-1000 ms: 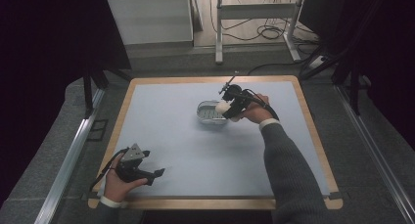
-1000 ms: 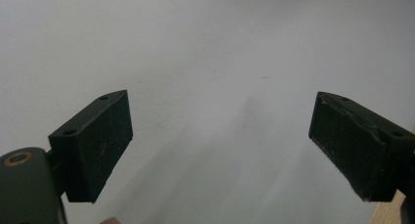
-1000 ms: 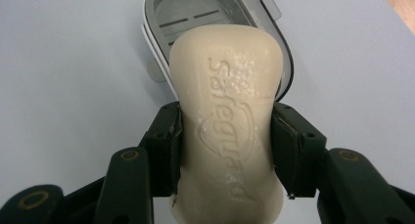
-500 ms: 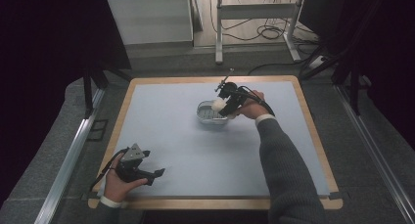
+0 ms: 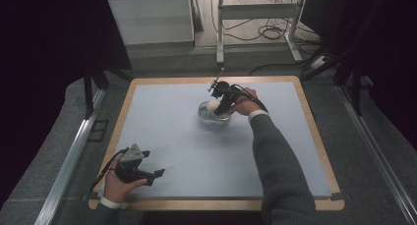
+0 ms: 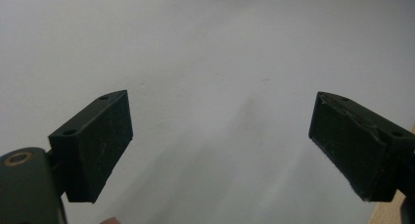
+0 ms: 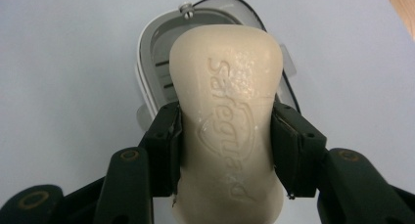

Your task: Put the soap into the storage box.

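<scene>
- Where the table's wooden front edge (image 5: 211, 204) runs nearest the person, the left hand (image 5: 114, 184) rests at the near left corner of the pale blue mat (image 5: 162, 136), holding the left gripper (image 5: 156, 174) low over it.
- In the left gripper view its two black jaws stand wide apart with bare mat between them, gripping nothing.
- Further in, a grey-sleeved right arm (image 5: 278, 161) reaches forward across the mat to the right gripper (image 5: 216, 106), past the table's middle.
- The right gripper (image 7: 225, 150) is clamped on a cream-coloured, rounded bar of soap (image 7: 226, 131), its pads pressing the bar's two long sides; raised lettering shows on the upper face.
- Just beyond and beneath the soap sits an oval soap dish with a white rim and grey slotted inside (image 7: 156, 57), resting on the mat; whether the bar touches the dish cannot be told.
- Beyond the table, cables (image 5: 265, 33) lie on the floor.
</scene>
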`<control>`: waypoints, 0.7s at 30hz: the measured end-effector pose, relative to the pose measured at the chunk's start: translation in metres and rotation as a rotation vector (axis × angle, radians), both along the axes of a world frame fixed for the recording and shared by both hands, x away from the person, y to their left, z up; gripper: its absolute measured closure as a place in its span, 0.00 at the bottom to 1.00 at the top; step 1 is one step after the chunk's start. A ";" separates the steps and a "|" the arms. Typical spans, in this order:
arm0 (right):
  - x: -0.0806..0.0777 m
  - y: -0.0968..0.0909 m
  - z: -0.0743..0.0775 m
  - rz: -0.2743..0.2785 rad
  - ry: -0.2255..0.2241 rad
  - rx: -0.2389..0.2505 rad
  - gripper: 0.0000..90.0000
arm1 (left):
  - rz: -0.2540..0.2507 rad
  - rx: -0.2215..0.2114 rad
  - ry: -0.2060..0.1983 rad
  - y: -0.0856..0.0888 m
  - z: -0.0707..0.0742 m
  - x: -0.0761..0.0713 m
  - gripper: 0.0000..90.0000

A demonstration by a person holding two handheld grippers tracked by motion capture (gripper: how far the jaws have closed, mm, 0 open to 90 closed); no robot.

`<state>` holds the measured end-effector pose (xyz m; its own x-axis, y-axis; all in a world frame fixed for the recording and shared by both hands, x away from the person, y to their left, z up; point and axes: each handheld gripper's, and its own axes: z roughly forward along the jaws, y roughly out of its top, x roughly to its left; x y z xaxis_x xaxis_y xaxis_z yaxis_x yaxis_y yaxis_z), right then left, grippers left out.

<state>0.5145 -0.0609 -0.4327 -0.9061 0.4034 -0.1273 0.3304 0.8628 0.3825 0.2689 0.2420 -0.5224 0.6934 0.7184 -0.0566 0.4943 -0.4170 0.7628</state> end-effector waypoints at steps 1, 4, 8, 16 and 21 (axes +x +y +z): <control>0.001 0.001 -0.001 0.003 -0.002 0.001 0.55 | 0.000 0.000 -0.001 0.000 0.000 0.000 0.11; 0.004 0.006 -0.006 0.004 -0.003 0.000 0.55 | 0.002 -0.004 -0.003 0.000 0.000 0.000 0.11; 0.004 0.008 -0.011 0.013 -0.005 -0.016 0.55 | 0.003 -0.005 -0.003 0.001 0.000 0.000 0.11; 0.005 0.011 -0.020 0.019 0.004 -0.023 0.54 | 0.000 -0.001 0.002 0.000 -0.001 0.000 0.11; 0.004 0.007 -0.012 -0.007 -0.017 0.040 0.52 | -0.009 0.004 0.010 -0.003 -0.003 0.001 0.11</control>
